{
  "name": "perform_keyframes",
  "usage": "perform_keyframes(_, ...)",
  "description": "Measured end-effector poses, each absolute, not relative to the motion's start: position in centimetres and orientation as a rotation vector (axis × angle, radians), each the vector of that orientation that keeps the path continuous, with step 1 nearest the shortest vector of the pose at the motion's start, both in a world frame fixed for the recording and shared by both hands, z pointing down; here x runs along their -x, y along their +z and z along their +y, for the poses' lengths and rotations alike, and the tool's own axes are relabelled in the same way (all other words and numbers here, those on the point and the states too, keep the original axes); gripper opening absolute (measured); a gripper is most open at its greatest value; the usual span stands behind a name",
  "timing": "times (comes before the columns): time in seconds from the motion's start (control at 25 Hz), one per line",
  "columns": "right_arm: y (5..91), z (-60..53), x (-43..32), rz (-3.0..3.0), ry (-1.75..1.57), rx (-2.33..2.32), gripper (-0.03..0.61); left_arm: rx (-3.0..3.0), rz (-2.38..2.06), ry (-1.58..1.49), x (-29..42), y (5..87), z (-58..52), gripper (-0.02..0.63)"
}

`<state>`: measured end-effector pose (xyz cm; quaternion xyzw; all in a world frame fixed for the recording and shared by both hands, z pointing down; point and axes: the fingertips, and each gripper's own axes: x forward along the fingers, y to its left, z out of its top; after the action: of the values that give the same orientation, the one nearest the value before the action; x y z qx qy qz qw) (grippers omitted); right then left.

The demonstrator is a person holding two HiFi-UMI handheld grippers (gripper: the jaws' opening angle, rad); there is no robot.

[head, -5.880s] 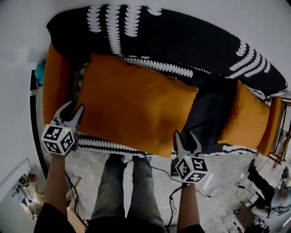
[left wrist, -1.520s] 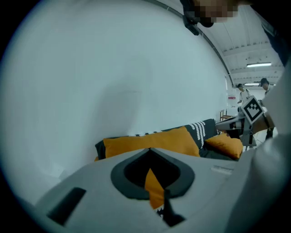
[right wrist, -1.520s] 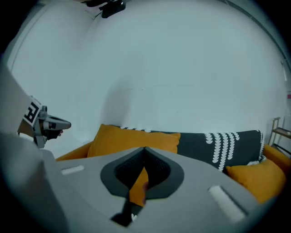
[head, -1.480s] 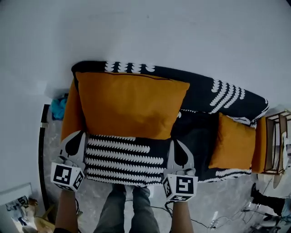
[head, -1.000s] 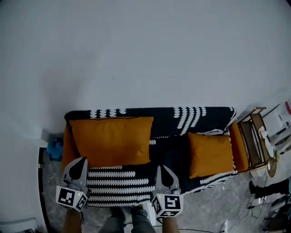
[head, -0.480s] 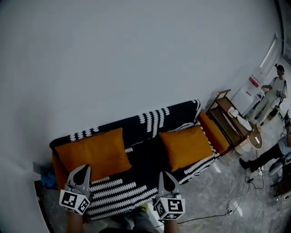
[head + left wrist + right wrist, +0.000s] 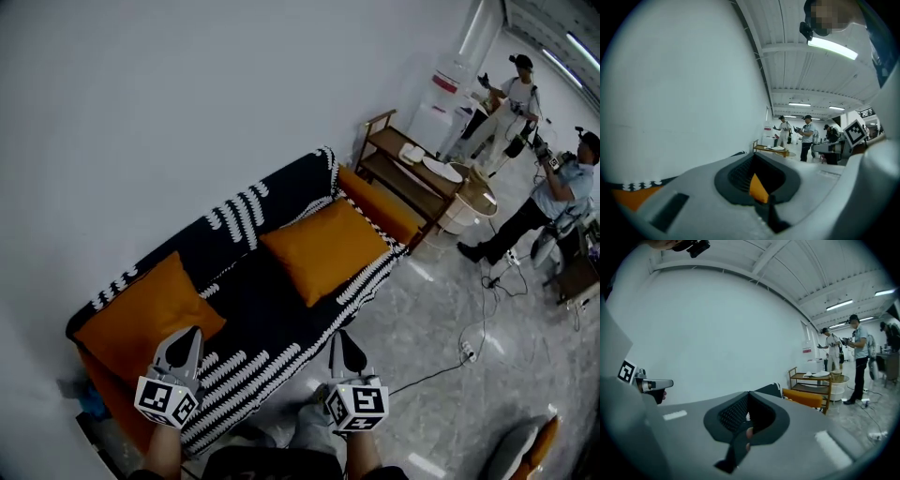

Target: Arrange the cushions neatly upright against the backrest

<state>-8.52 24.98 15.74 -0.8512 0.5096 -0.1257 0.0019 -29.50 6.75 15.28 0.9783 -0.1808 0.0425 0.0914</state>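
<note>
Near cushion and far cushion both lean upright on the backrest. Job looks finished, nothing left. Left tongs and right tongs hover closed, empty, in front of the sofa.

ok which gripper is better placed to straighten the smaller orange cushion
Right, probably: the right gripper sits nearer the smaller cushion, while the left gripper hangs by the large cushion. Both are shut and empty.
</note>
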Motion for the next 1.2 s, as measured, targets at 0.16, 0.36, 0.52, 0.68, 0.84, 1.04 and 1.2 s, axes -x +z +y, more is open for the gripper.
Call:
perform_keyframes(0.16, 16.7, 30.0, 2.8, 1.472, -0.428, 2.718, 0.012, -2.932, -0.396, 0.205, 22.2, 16.7, 10.7, 0.005)
perform_keyframes(0.36, 18.1, 34.8, -5.6, 1.439, -0.451, 2.754, 0.012, -2.926, -0.348, 0.232, 12.3, 17.7, 14.1, 0.005)
perform_keyframes(0.52, 18.8, 37.6, -12.7, 1.446, -0.477, 2.736, 0.012, -2.936, -0.335, 0.254, 4.1, 18.4, 16.7, 0.005)
perform_keyframes(0.68, 19.6, 39.7, -18.8, 1.494, -0.505, 2.744, 0.012, -2.924, -0.322, 0.253, -3.3, 19.0, 19.4, 0.005)
perform_keyframes(0.84, 20.1, 41.6, -23.4, 1.458, -0.528, 2.752, 0.012, -2.931, -0.262, 0.310, -8.8, 20.2, 21.6, 0.005)
perform_keyframes(1.04, 22.1, 42.9, -27.6, 1.394, -0.571, 2.755, 0.012, -2.933, -0.245, 0.350, -13.8, 21.6, 21.6, 0.005)
perform_keyframes(1.2, 23.3, 41.0, -30.2, 1.411, -0.603, 2.753, 0.012, -2.906, -0.263, 0.351, -16.4, 22.4, 19.8, 0.005)
